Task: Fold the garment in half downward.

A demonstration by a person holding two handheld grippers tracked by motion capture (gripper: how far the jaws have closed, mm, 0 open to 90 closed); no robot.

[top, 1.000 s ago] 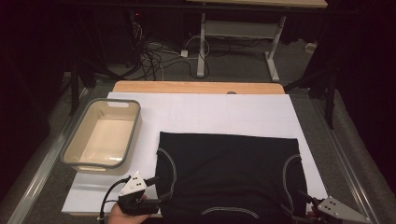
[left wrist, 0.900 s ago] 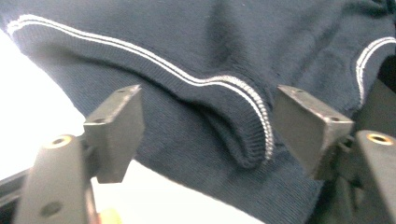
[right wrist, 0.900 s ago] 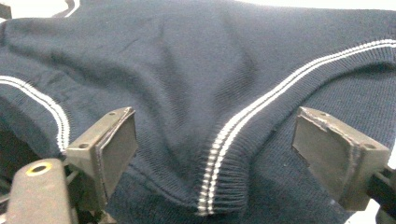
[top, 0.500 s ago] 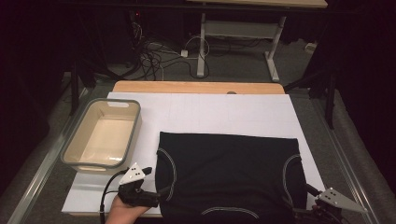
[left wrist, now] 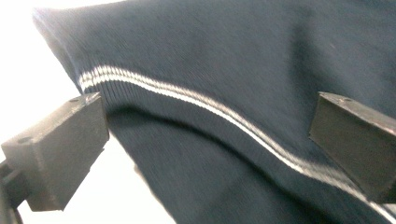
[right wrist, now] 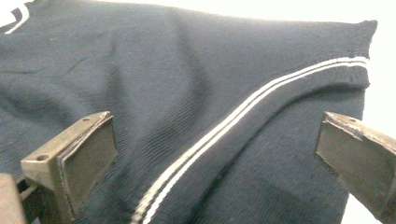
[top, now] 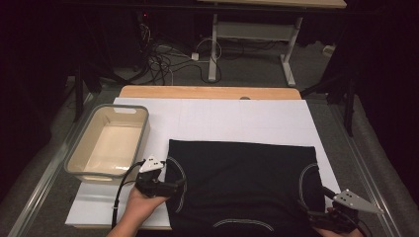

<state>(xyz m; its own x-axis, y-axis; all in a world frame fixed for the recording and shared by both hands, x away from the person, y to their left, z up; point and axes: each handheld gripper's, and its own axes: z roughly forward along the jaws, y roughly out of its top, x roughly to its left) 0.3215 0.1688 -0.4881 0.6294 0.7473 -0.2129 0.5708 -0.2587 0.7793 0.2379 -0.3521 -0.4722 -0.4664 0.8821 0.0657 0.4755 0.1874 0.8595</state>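
High view: a dark garment lies flat along the tabletop's near edge, left gripper and right gripper released at its sides; jaws pinching one layer could drag it askew.

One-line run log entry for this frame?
garment: flat on table | left hand-held gripper: just opened, at left edge | right hand-held gripper: just opened, at right edge
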